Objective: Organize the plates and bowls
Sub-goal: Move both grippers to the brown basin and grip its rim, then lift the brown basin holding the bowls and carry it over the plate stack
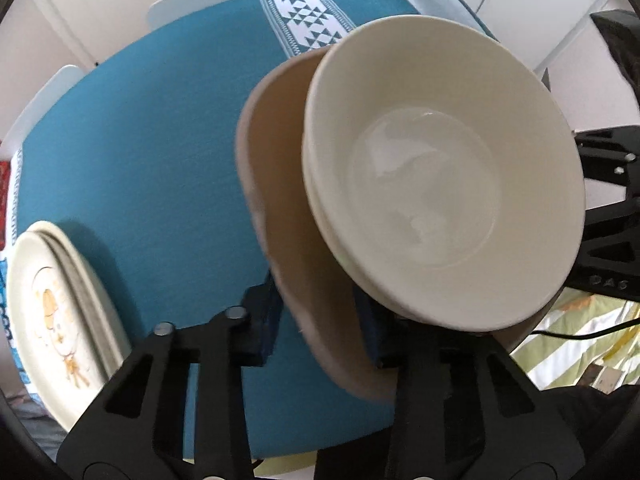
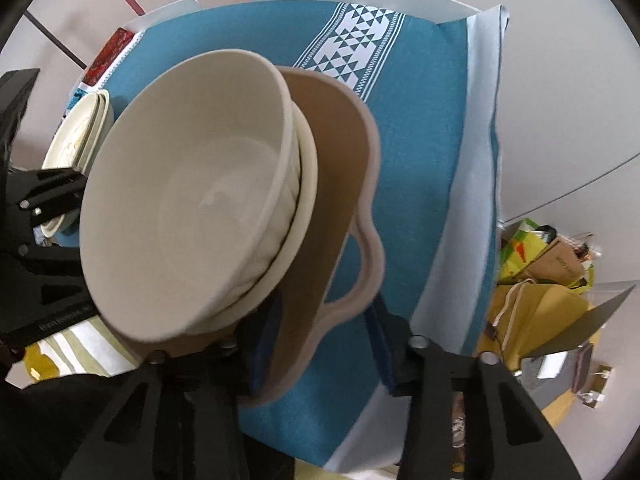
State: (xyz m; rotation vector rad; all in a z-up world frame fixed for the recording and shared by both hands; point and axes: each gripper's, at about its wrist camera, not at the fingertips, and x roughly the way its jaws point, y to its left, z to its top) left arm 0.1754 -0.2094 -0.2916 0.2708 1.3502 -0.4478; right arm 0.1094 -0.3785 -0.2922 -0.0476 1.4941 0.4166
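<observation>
Teal tablecloth [image 1: 140,152] beneath bowl stack [image 1: 440,176] between both grippers' fingers [image 1: 260,320].

Left gripper [image 1: 320,334] and right gripper [image 2: 320,344], both raised and facing each other, fingers parted around a rim.

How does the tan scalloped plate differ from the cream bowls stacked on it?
The tan plate is shallow, wavy-rimmed and matte brown; the cream bowls are deep, round-rimmed and glossy off-white. The plate is gripped at its edge; the bowls just sit on it. Both are tilted, lifted above the teal tablecloth.
</observation>
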